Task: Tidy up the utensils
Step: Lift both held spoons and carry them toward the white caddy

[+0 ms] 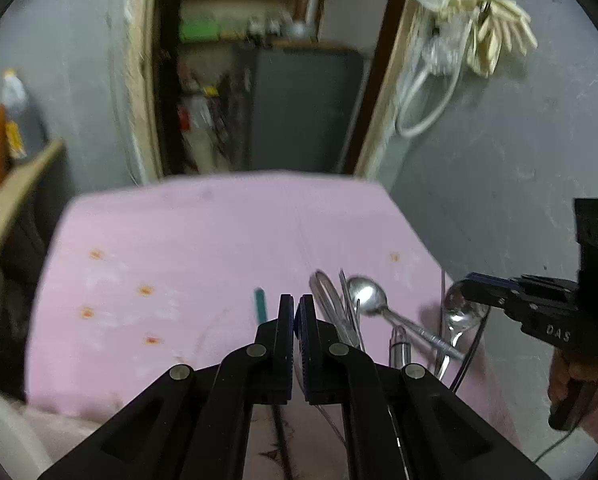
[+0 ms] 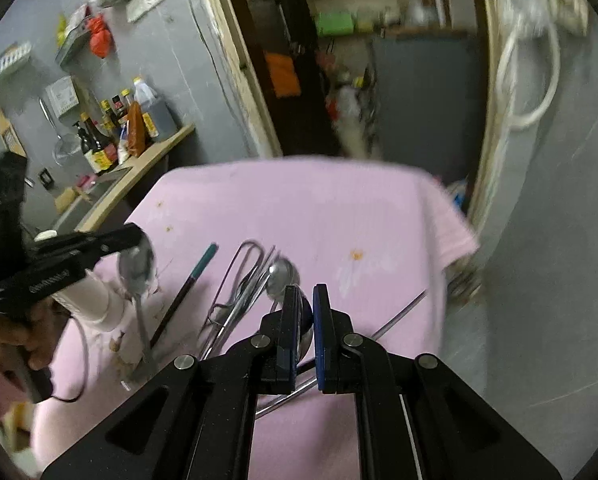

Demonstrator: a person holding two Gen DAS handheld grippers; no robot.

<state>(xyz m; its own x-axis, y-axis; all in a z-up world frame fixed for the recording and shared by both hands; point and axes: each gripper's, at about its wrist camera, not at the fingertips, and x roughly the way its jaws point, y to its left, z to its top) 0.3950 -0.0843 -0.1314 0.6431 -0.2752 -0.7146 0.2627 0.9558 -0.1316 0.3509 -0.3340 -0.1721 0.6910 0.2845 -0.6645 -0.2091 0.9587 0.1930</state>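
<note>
Metal utensils lie on a pink cloth (image 1: 203, 240): a spoon (image 1: 369, 300), tongs (image 1: 331, 300) and a teal-tipped chopstick (image 1: 260, 304). In the left wrist view my right gripper (image 1: 469, 282) is shut on the bowl of a second spoon (image 1: 459, 312), hanging handle down. In the right wrist view my left gripper (image 2: 137, 236) is shut on a spoon bowl (image 2: 137, 268), handle down. The right gripper (image 2: 307, 292) shows a spoon bowl (image 2: 305, 334) between its pads. The left gripper (image 1: 296, 300) shows nearly closed pads.
The pink cloth (image 2: 319, 208) covers a small table with drop-offs at its right and far edges. A wooden counter (image 2: 139, 172) with sauce bottles (image 2: 107, 136) stands to the left. An open doorway (image 1: 259, 80) lies behind. A thin metal rod (image 2: 403, 314) lies at the right.
</note>
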